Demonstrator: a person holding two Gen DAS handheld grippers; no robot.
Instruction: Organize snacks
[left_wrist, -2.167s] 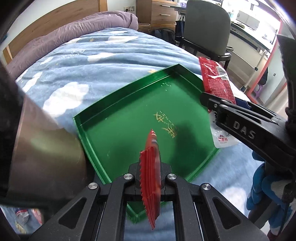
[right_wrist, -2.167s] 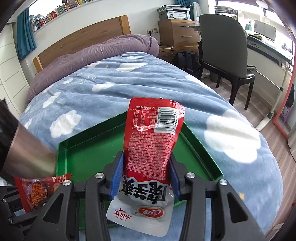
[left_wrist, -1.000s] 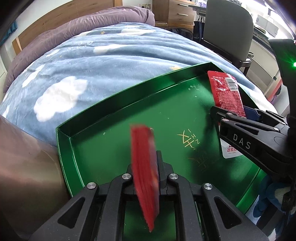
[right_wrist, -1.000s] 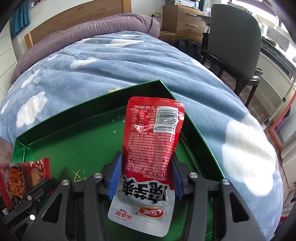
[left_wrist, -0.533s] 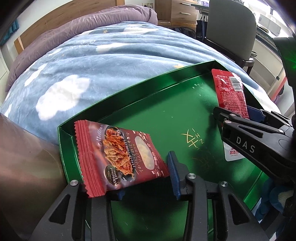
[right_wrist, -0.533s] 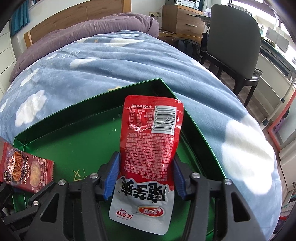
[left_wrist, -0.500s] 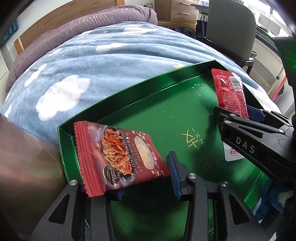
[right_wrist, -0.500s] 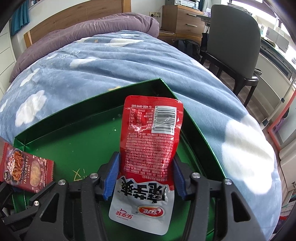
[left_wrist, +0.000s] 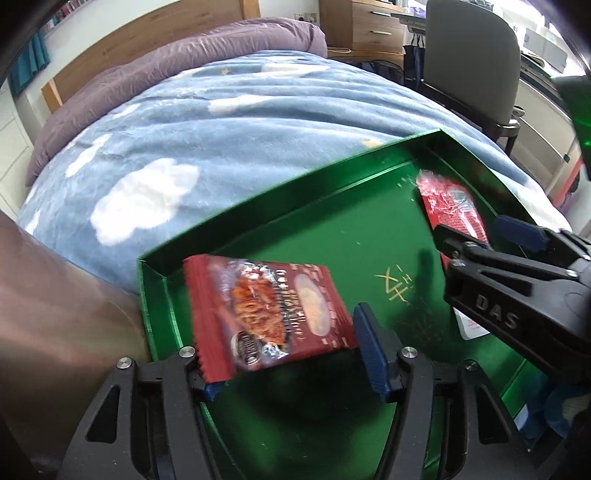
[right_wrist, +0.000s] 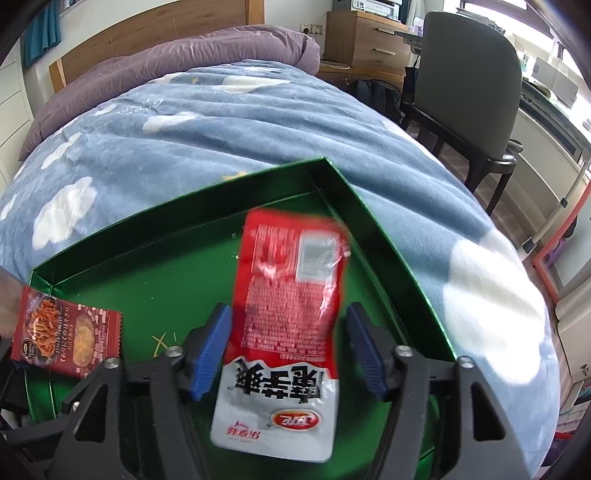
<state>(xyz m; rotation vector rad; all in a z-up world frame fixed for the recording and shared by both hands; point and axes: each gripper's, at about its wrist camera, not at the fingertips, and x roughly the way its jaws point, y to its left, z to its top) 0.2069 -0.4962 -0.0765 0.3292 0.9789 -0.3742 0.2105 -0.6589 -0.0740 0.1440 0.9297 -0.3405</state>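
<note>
A green tray (left_wrist: 258, 218) lies on the bed, also in the right wrist view (right_wrist: 155, 254). My left gripper (left_wrist: 291, 354) is open over the tray's near left corner. A dark red noodle snack packet (left_wrist: 266, 314) lies flat and blurred between its fingers, loose; it also shows in the right wrist view (right_wrist: 62, 332). My right gripper (right_wrist: 288, 350) is open over the tray's right side. A red and white pouch (right_wrist: 291, 288), blurred, sits loose between its blue pads; it shows in the left wrist view (left_wrist: 450, 206) too.
The bed has a blue cloud-print blanket (right_wrist: 207, 122) and a purple duvet (right_wrist: 177, 62) by the wooden headboard. A grey chair (right_wrist: 469, 81), wooden drawers (right_wrist: 362, 40) and a desk stand to the right. A brown sleeve (left_wrist: 59, 314) fills the left edge.
Both grippers have opened over the tray. The noodle packet turned flat and came free of the left fingers; the red and white pouch slipped loose from the right pads.
</note>
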